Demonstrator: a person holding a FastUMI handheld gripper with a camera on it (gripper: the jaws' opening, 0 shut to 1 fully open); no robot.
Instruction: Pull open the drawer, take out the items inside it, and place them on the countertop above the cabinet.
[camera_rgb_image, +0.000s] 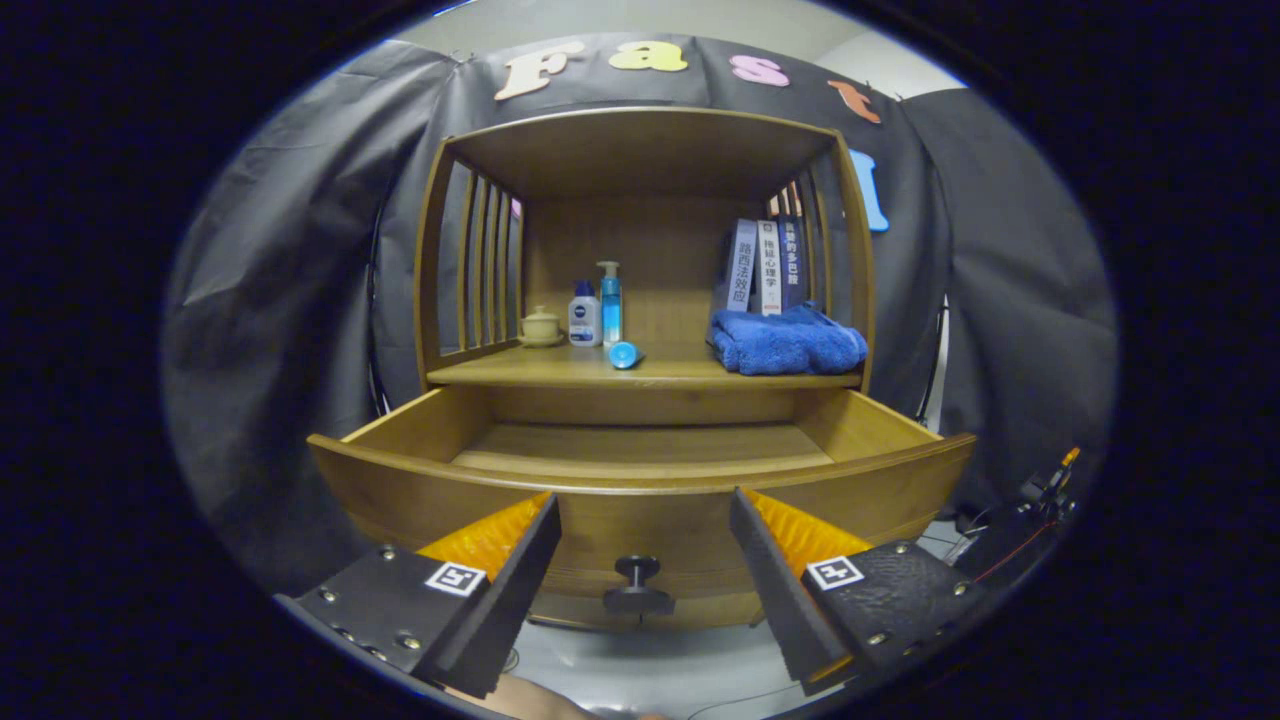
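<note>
I have the gripper (642, 520) spread wide with nothing held, one finger (510, 575) on the left and the other on the right, both level with the front of the drawer (640, 480). The drawer is pulled out toward me, and its dark round knob (638, 583) sits in the gap between the fingers, touching neither. From here I see only bare wooden bottom inside the drawer; its near part is hidden behind the front panel, so I cannot tell whether anything lies there.

Beyond the fingers, above the drawer, is the desk (560, 372), the countertop of the cabinet (640, 140). Beyond the left finger, by the slatted side wall, stands a small lidded cup (541, 326) on a saucer. Just to its right a white bottle (584, 314) and a taller blue pump bottle (610, 303) stand upright, side by side. Ahead of them, near the desk's front edge and roughly on the line between my fingers, a small blue tube-like item (625, 354) lies on its side. Beyond the right finger a folded blue towel (788, 341) rests on the desk, with three books (767, 266) standing upright behind it against the right slats.
</note>
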